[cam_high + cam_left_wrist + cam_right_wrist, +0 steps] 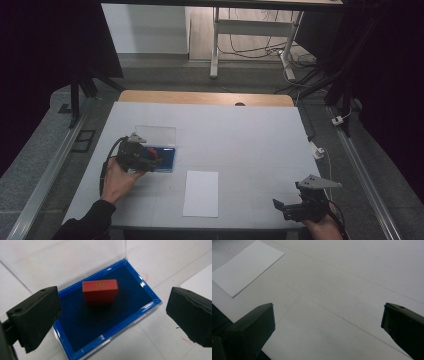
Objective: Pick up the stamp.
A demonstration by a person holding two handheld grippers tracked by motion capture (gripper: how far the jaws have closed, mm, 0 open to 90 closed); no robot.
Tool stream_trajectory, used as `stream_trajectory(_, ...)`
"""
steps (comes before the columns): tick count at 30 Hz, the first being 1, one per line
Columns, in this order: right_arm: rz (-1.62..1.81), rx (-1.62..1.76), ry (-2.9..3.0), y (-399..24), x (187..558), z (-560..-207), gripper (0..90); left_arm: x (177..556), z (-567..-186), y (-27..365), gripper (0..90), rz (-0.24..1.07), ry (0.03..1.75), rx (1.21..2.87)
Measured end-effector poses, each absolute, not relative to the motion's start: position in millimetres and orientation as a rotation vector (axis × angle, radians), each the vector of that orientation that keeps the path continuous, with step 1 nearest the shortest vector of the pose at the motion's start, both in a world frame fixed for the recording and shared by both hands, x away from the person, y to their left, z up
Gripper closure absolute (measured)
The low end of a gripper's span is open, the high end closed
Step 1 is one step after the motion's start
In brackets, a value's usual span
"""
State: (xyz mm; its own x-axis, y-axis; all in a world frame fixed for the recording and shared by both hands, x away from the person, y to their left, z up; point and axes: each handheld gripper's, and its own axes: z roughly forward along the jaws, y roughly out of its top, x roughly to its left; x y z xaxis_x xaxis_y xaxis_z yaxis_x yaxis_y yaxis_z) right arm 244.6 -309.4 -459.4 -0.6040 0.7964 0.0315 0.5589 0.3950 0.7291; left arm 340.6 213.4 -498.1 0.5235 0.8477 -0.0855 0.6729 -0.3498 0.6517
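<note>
jaws on my left gripper point(112, 315) are standing wide apart, released, framing the red block point(100, 292) without touching it; i'm hovering over the blue case point(72, 350) with nothing in the grasp. jaws on my right gripper point(328, 322) are likewise spread and empty, and it is idling over bare bench near the front right corner point(300, 207).

working outward from my side: the white sheet of paper point(201, 193) is lying flat near the front edge of the bench point(250, 135), about midway along it, well apart from the case. further in, toward the left edge, the case is sitting open, its clear lid point(156, 134) folded back toward the far side. the block is resting on the dark blue lining, roughly central in the tray, apart from every wall, with a small gold mark on its top face.

i'm judging the block to be light, rigid and hard-edged, probably smooth-sided, so it may slip under a shallow pinch. i'm thinking of taking it across its two short flanks, low enough to seat the pads squarely. the case itself looks light and thin-walled and may be dragging along or tipping if i'm catching its rim.
</note>
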Motion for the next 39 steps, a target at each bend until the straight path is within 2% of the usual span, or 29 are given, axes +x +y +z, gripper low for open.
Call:
stream_trajectory(6,1.029,1.178,2.336,-309.4,244.5,-459.3,0.0,350.5,-501.6,207.7,0.4,0.38,1.232,2.166)
stream_trajectory(8,1.029,1.178,2.337,-309.4,244.5,-459.3,0.0,351.9,-501.6,206.3,4.0,0.412,1.245,2.182)
stream_trajectory(20,1.026,1.172,2.341,-308.9,244.4,-459.5,0.0,355.4,-499.7,208.5,39.3,0.419,1.288,2.179)
stream_trajectory(28,1.024,1.166,2.343,-308.5,244.4,-459.7,0.0,356.5,-499.6,211.1,57.1,0.378,1.303,2.167)
stream_trajectory(39,1.021,1.163,2.345,-308.3,244.2,-459.7,0.0,355.9,-496.1,209.4,58.5,0.382,1.301,2.183)
